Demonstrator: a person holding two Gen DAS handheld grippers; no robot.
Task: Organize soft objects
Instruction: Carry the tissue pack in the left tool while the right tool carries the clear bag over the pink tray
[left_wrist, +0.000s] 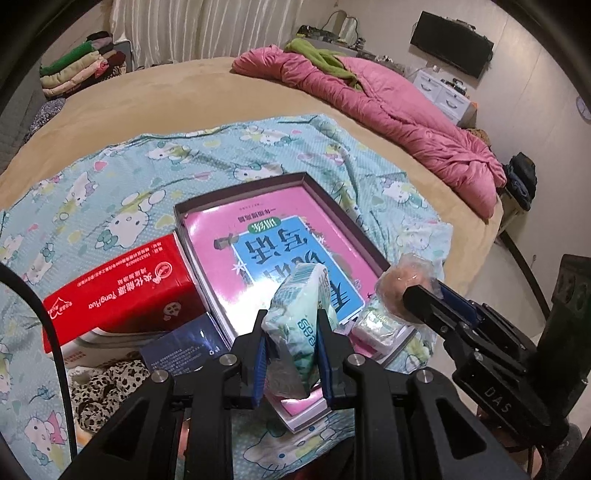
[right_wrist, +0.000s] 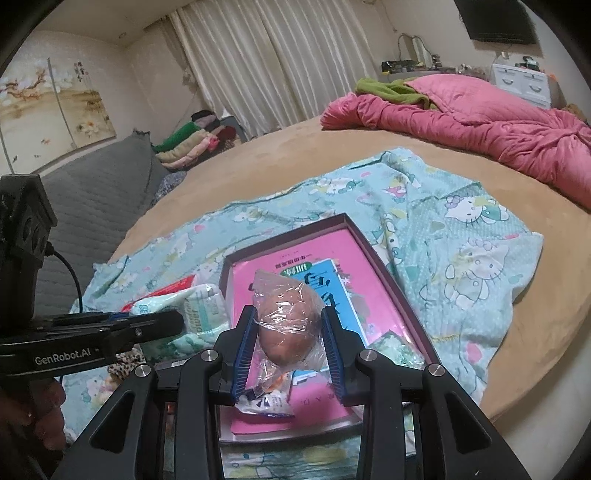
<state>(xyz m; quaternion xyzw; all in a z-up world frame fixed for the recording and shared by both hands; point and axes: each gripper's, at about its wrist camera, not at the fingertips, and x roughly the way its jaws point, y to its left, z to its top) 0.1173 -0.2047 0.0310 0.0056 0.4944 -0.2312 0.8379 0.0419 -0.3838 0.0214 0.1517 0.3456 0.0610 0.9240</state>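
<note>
- left tool (left_wrist: 291, 332) is clamped on the green tissue pack (left_wrist: 299, 295), hanging over the pink book (left_wrist: 258, 236) in the shallow box (left_wrist: 354, 218)
- right tool (right_wrist: 290, 332), at 3 o'clock, squeezes a plastic-wrapped bun (right_wrist: 286, 314) over that book

1. The tissue pack (left_wrist: 299, 317) is covering the lower part of the pink book (left_wrist: 266, 236), so the title is showing only in part.
2. The red box (left_wrist: 122, 291) is hiding whatever is lying beneath it.
3. The leopard-print cloth (left_wrist: 99, 391) is slipping behind the left gripper (left_wrist: 291, 354).
4. The wrapped bun (right_wrist: 288, 321) is blocking the book's centre.
5. Clutter on the far dresser (right_wrist: 521, 81) is staying too small to tell.
</note>
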